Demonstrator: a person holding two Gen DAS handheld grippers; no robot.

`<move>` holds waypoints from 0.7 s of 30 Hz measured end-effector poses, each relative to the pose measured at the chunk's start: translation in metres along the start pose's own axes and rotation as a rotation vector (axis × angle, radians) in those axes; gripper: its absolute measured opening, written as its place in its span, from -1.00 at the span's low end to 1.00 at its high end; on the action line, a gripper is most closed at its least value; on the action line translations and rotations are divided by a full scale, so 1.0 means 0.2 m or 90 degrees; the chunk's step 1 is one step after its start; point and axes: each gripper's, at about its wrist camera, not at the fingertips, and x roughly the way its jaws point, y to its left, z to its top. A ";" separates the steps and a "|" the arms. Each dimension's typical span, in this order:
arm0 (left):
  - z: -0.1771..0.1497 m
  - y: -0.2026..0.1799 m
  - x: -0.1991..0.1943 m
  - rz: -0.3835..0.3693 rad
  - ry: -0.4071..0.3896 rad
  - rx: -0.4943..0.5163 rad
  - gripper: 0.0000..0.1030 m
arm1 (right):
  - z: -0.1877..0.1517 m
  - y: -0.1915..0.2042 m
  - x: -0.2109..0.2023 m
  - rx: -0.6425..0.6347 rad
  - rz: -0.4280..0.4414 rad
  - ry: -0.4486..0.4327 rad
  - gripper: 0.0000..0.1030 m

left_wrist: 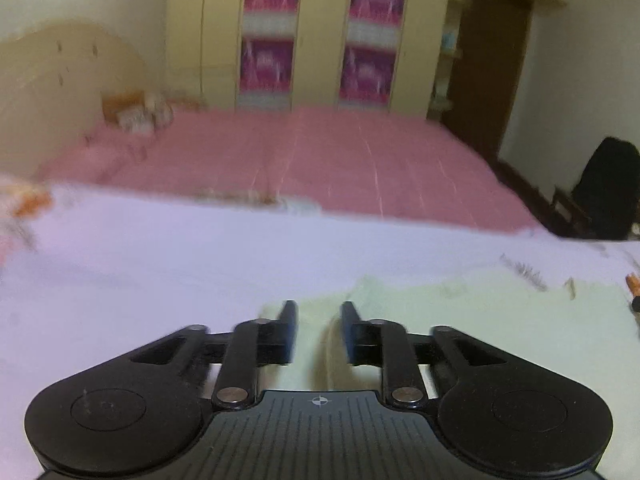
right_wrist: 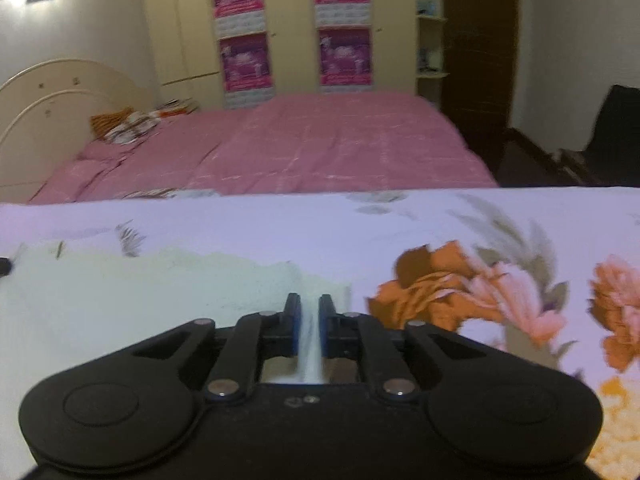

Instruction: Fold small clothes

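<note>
A small pale yellow-green garment [left_wrist: 460,320] lies flat on a white floral sheet [left_wrist: 160,264]. It also shows in the right wrist view [right_wrist: 140,296]. My left gripper [left_wrist: 319,312] is partly open over the garment's left edge, with cloth between its jaws but a clear gap. My right gripper [right_wrist: 309,304] is shut on a raised fold of the garment at its right edge, and the cloth runs back between the fingers.
The floral sheet [right_wrist: 460,288] has orange and pink flowers to the right. Beyond it lie a pink bed cover [right_wrist: 320,148], a cream headboard [right_wrist: 52,96] at left, a wardrobe with purple posters [right_wrist: 244,60] and a dark chair [left_wrist: 608,184] at right.
</note>
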 end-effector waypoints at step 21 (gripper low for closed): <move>-0.40 0.18 -0.42 -0.054 0.011 -0.011 0.19 | -0.22 0.15 -0.32 -0.092 0.027 0.009 -0.19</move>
